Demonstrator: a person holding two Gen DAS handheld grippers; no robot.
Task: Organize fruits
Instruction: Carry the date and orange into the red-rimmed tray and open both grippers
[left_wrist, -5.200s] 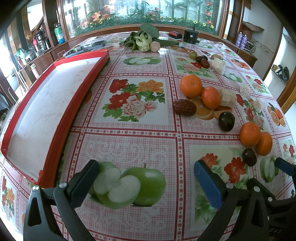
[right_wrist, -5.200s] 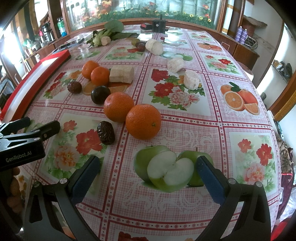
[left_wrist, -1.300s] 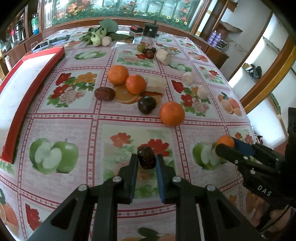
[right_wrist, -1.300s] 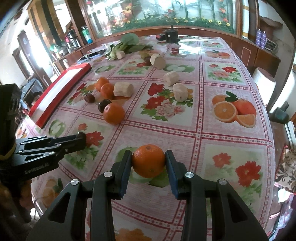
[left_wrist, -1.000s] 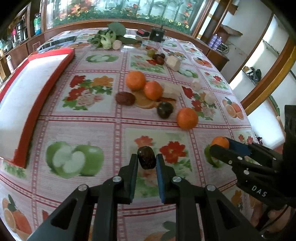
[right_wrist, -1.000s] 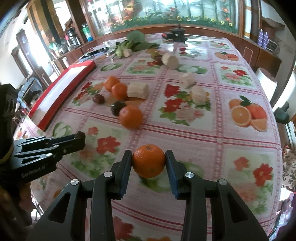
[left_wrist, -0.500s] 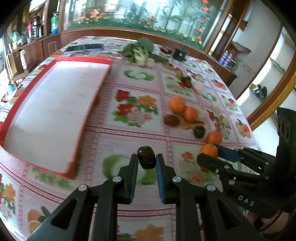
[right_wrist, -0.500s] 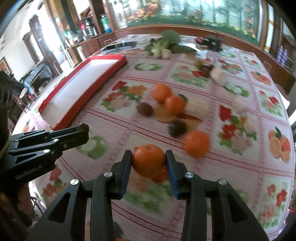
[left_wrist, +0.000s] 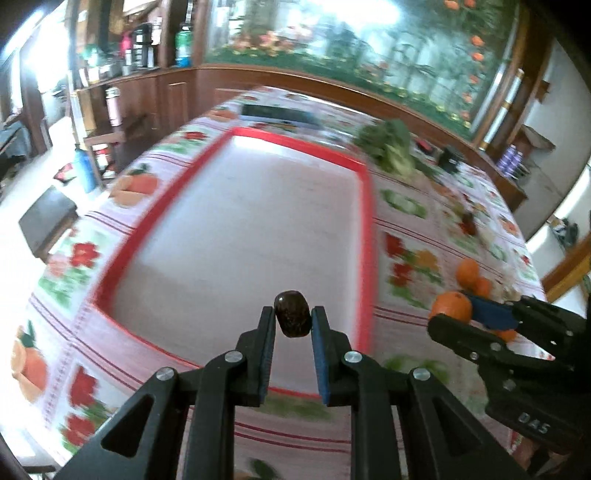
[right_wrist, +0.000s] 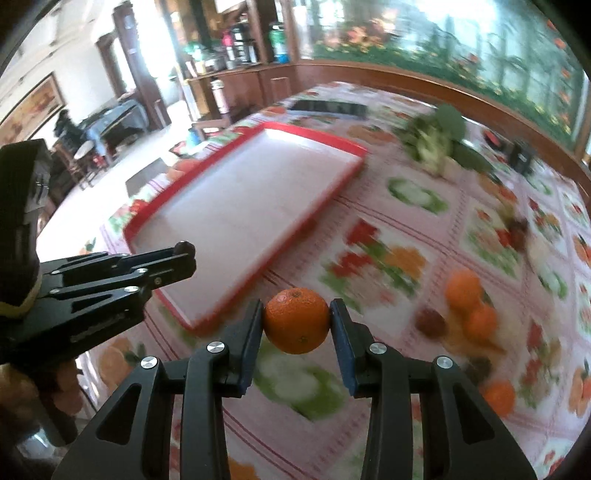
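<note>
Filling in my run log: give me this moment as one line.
left claw: shut on date | right claw: shut on orange | red tray: holds no fruit | phase: carrying

one red-rimmed tray (left_wrist: 364, 236) lies on the one flowered table (right_wrist: 424, 236). two grippers show, the left gripper (left_wrist: 291, 323) with one dark date (left_wrist: 291, 318) and the right gripper (right_wrist: 296, 321) with one orange (right_wrist: 296, 320). three more oranges (right_wrist: 463, 291) sit on the cloth, plus one bunch of greens (right_wrist: 436, 138); the small dark fruits are too blurred to count.
</note>
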